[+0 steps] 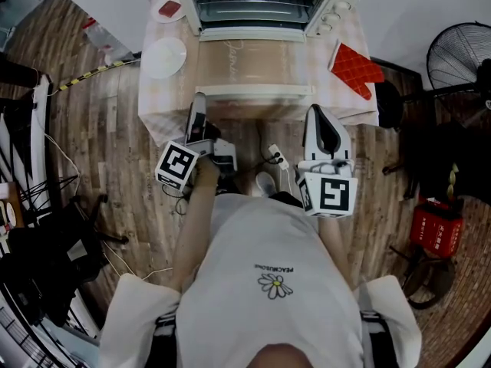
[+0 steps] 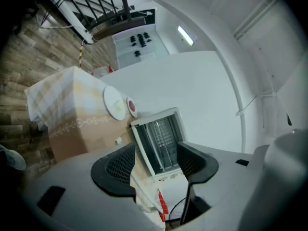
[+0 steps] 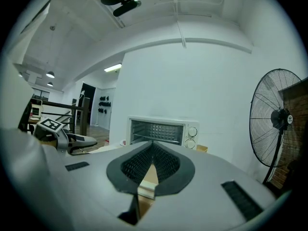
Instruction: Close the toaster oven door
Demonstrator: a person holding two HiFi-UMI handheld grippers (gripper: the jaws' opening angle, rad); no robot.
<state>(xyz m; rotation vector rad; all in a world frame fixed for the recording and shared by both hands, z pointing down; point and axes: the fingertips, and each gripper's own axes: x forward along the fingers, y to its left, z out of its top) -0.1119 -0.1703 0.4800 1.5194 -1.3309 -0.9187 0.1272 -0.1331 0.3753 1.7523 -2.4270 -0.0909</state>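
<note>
Nearest you, both tools hover just short of the counter's front edge, and neither touches anything. Your left tool (image 2: 156, 148) has its jaws spread wide with nothing gripped — only the oven shows through the gap. Your right tool (image 3: 153, 144) has its jaws closed tip to tip, also empty.

Beyond them is the cloth-covered counter (image 1: 157, 102). On it the oven's glass-paned door (image 1: 253, 64) is dropped fully open and lies flat toward you. Its pale handle bar (image 1: 257, 91) is at the near edge, just ahead of the left tool. Behind the door stands the white toaster oven (image 1: 261, 2), its wire rack exposed.

A round white plate (image 1: 165, 57) sits left of the door and a red quilted mitt (image 1: 355, 69) sits right of it — both look clear of the door's swing. So nothing of the task is done yet: you have to reach the handle bar, lift the door up and press it shut against the oven.
</note>
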